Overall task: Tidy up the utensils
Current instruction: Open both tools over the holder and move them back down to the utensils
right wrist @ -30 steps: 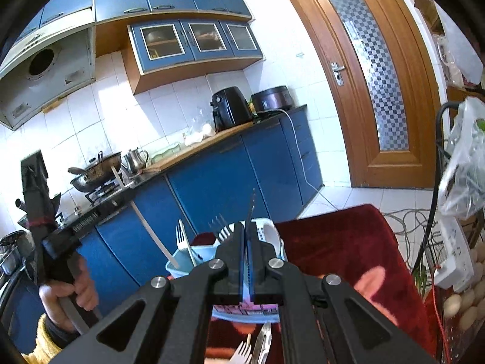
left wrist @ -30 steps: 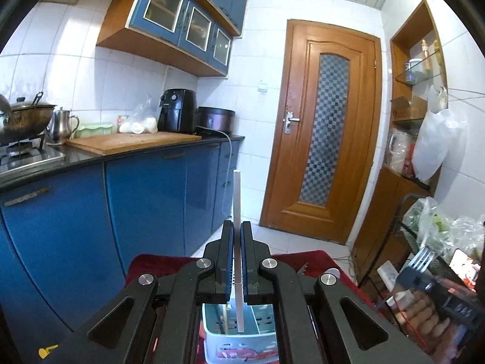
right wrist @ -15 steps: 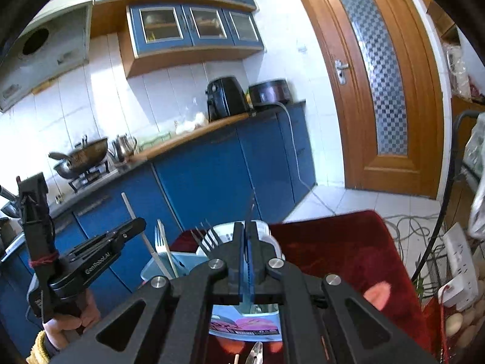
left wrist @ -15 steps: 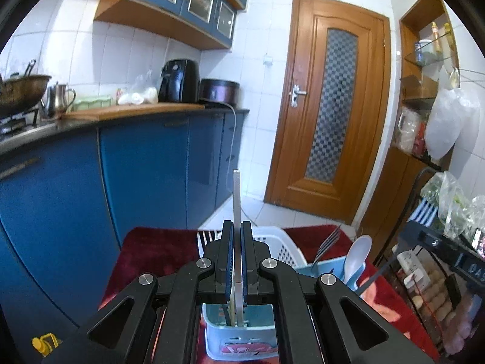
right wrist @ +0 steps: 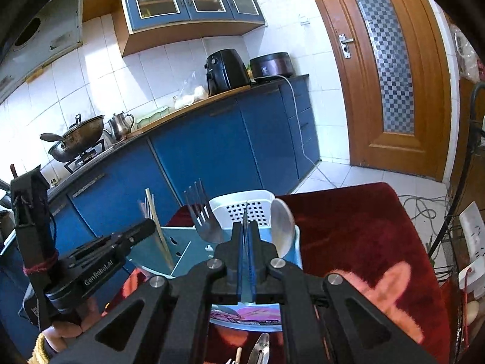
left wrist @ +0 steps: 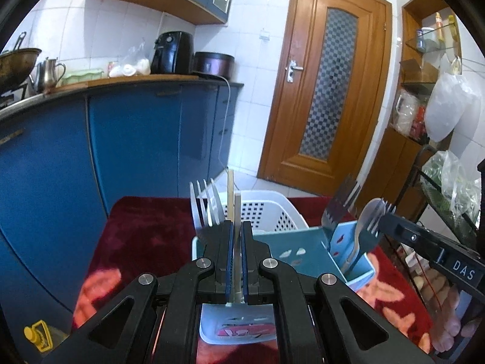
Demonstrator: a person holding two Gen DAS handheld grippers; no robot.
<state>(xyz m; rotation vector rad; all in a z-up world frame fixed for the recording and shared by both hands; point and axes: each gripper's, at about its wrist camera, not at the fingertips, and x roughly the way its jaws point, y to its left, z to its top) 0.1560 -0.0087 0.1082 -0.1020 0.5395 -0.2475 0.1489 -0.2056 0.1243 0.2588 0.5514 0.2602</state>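
A light-blue utensil holder (left wrist: 306,251) stands on a red cloth, with forks (left wrist: 207,203) and a spoon (left wrist: 365,227) upright in it. My left gripper (left wrist: 237,227) sits over the holder's left compartment, its jaws slightly apart around pale chopsticks (left wrist: 234,200) that stand down into the compartment. My right gripper (right wrist: 246,227) is shut on a thin metal knife (right wrist: 245,212), edge-on, just in front of the holder (right wrist: 182,248). In the right wrist view the left gripper (right wrist: 145,227) shows beside the chopsticks (right wrist: 159,227).
A white perforated basket (left wrist: 266,209) stands behind the holder. Loose utensils (right wrist: 257,348) lie on the red cloth (right wrist: 348,227) near the front. Blue cabinets (left wrist: 136,145) are to the left, a wire rack with bags (left wrist: 448,188) to the right.
My left gripper has come down with the chopsticks into the holder, and its jaws have parted a little. My right gripper has moved closer to the holder with the knife.
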